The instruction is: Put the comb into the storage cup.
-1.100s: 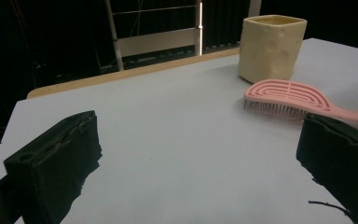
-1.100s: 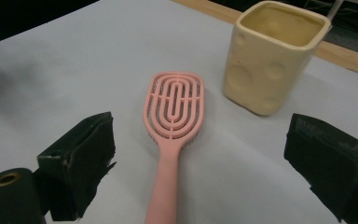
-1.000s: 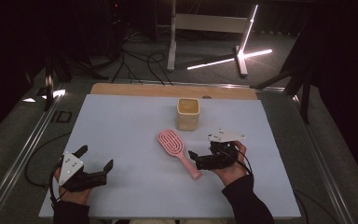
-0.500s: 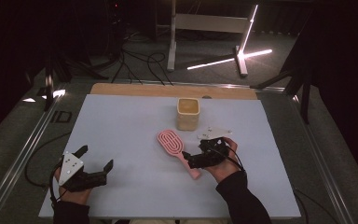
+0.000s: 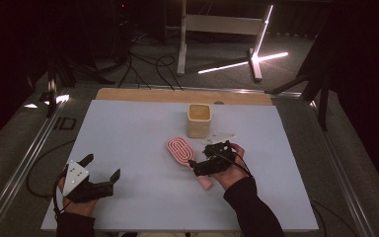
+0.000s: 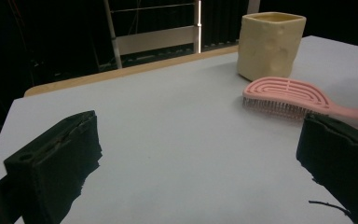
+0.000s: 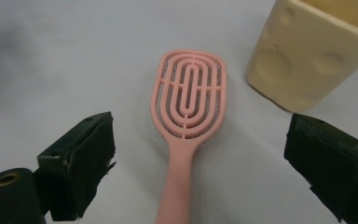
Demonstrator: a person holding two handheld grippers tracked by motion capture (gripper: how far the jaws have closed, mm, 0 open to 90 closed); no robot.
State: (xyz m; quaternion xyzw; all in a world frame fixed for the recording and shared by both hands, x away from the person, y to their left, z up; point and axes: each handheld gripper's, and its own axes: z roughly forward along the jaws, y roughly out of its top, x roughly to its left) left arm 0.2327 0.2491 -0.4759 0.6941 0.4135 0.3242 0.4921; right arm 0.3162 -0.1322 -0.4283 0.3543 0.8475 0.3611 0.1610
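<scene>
No brand or writing can be read on any thing here. There is one pink hairbrush [image 7: 189, 121] and one cream square cup [image 7: 315, 51]. The right gripper [image 7: 200, 168] has its jaws wide apart, and the brush handle lies between them on the table, touching neither; its oval head points ahead, away from the fingers, bristles down. The cup stands beyond the right finger [image 7: 335, 168]. The left gripper [image 5: 93, 177] is also wide, holding nothing.

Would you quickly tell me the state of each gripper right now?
Left gripper: open, holding nothing.
Right gripper: open, straddling the pink hairbrush handle, not holding it.
</scene>
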